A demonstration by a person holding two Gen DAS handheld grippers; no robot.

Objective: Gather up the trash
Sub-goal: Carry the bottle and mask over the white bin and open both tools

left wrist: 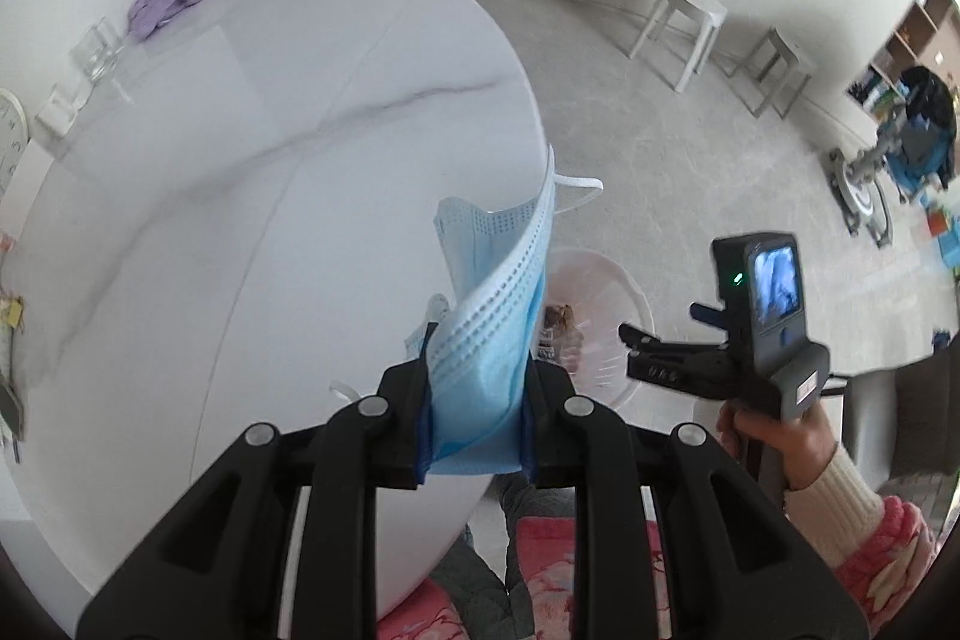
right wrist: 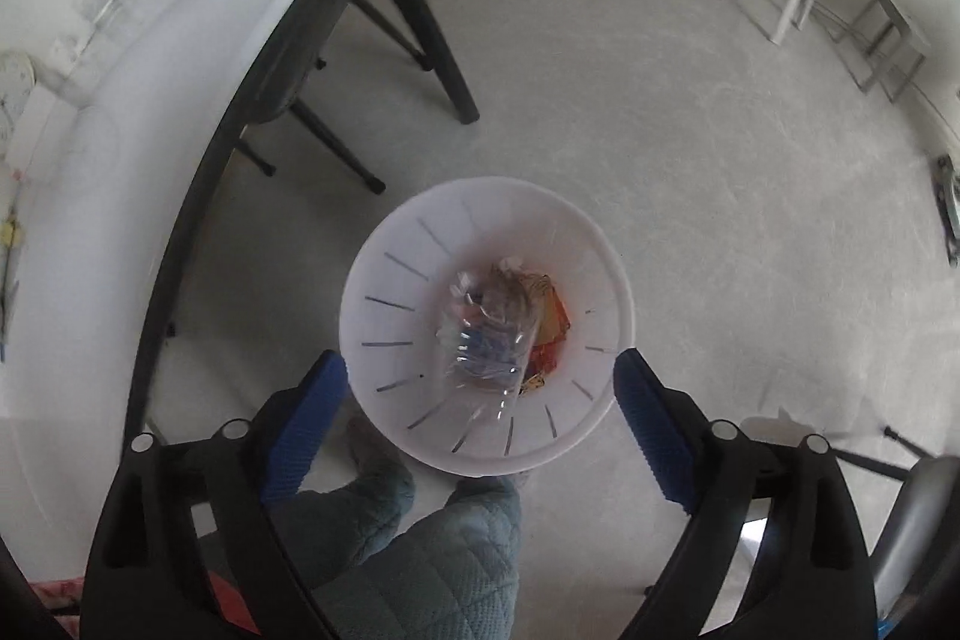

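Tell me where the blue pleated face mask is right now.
The blue pleated face mask is clamped in the left gripper, low in the left wrist view, at the round white table's edge, left of the white slotted bin.

A blue face mask hides part of the white wastebasket; a clock is cut off at frame left.
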